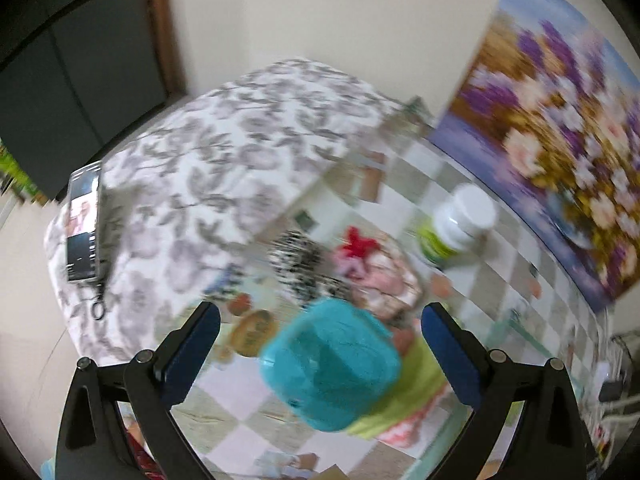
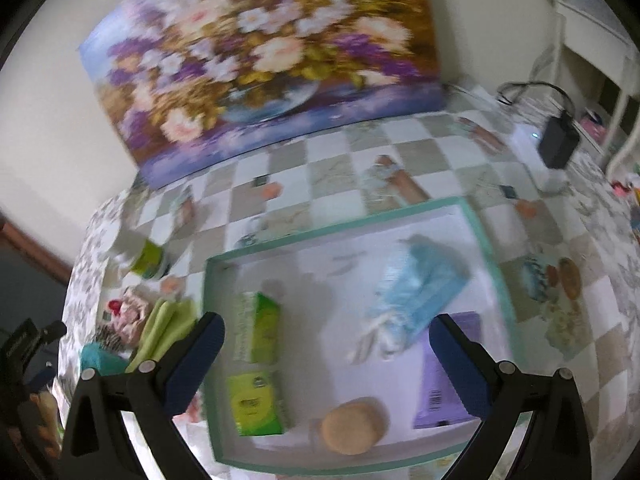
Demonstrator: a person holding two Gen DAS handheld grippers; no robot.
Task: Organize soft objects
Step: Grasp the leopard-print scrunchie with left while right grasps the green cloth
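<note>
Blurred teal yarn ball (image 1: 330, 364), seemingly atop green cloth (image 1: 404, 396)

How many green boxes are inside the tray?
2. One green box lies near the left wall of the tray, further back. The other green box sits just in front of it, nearer the camera. Nothing there looks able to hide another.

A flower painting (image 2: 264, 64) leans on the cream wall (image 1: 340, 12) behind the checkered table (image 2: 320, 172).

Open right tongs (image 2: 326, 354) hover over the tray (image 2: 486, 236) holding 2 green packs (image 2: 258, 364).
</note>
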